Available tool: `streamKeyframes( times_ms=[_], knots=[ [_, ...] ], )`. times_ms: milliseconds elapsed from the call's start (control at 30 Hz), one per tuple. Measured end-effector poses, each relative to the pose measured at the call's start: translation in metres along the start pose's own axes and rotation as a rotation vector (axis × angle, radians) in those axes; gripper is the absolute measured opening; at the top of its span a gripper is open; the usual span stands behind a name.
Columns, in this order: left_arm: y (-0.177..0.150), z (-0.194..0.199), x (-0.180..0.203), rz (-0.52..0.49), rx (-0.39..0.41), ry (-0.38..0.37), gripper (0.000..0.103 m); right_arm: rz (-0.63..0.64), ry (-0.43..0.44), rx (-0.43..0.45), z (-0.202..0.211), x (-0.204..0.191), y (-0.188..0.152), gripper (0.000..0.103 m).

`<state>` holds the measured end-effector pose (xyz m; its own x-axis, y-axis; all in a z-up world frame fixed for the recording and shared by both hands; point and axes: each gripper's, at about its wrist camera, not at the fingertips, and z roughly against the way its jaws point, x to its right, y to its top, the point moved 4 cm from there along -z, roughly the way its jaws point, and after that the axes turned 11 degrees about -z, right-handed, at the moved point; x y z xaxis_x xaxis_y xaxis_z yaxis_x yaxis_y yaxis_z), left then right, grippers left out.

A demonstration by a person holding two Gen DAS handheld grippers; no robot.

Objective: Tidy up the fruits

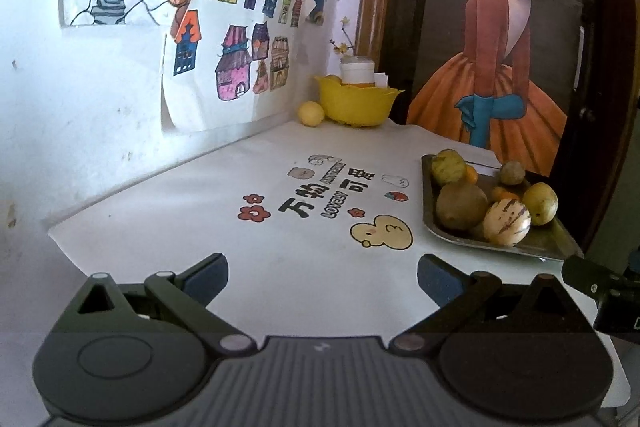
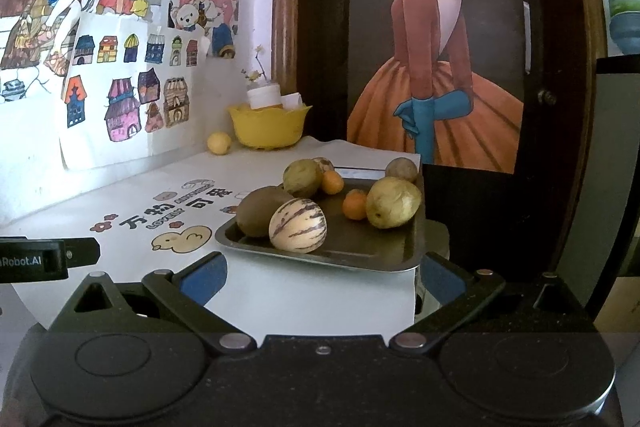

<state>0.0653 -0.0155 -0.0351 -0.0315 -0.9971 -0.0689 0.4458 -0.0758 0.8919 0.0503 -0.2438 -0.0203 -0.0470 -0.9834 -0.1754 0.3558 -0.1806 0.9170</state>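
A dark metal tray (image 2: 360, 255) (image 1: 560, 247) holds several fruits: a cream striped melon (image 2: 298, 225) (image 1: 506, 222), a brown kiwi (image 2: 258, 211) (image 1: 460, 205), green-yellow round fruits (image 2: 394, 202) (image 1: 540, 203) and small oranges (image 2: 355, 205). A yellow bowl (image 1: 356, 103) (image 2: 269, 125) stands at the far corner with a yellow fruit (image 1: 311, 113) (image 2: 219, 143) beside it. My left gripper (image 1: 322, 277) is open and empty over the white table, left of the tray. My right gripper (image 2: 322, 277) is open and empty, just short of the tray's near edge.
The white table cover (image 1: 280, 247) has printed cartoons. A white jar (image 1: 357, 69) stands behind the bowl. Drawings hang on the left wall (image 1: 80, 107). A dark door with a poster (image 2: 440, 67) stands behind the table. The table's right edge (image 2: 414, 299) lies under my right gripper.
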Motion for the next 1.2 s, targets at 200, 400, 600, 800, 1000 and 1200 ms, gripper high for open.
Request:
streamKeyframes(
  times_ms=[200,400,600,800,1000,1200],
  knots=[
    [-0.0014,-0.0011,-0.003,0.011,-0.006,0.0,0.103,0.002,0.003,-0.005,-0.0009,-0.001,0.0001,0.102],
    [-0.0016,-0.0017,-0.004,0.014,-0.009,-0.001,0.103,0.003,0.004,-0.008,-0.0008,-0.0013,-0.0005,0.102],
    [-0.0017,-0.0012,-0.0052,0.023,-0.012,0.001,0.103,0.002,0.003,-0.01,-0.0007,-0.0016,-0.0007,0.102],
    [-0.0033,-0.0021,-0.0066,0.032,-0.018,-0.002,0.103,0.003,0.008,-0.016,-0.0006,-0.0025,-0.0029,0.102],
    [-0.0041,-0.0024,-0.007,0.038,-0.021,-0.002,0.103,0.004,0.009,-0.022,-0.0015,-0.0032,-0.0034,0.102],
    [-0.0045,-0.0023,-0.0072,0.041,-0.022,-0.002,0.103,0.003,0.01,-0.025,-0.0021,-0.0032,-0.0038,0.102]
  ],
)
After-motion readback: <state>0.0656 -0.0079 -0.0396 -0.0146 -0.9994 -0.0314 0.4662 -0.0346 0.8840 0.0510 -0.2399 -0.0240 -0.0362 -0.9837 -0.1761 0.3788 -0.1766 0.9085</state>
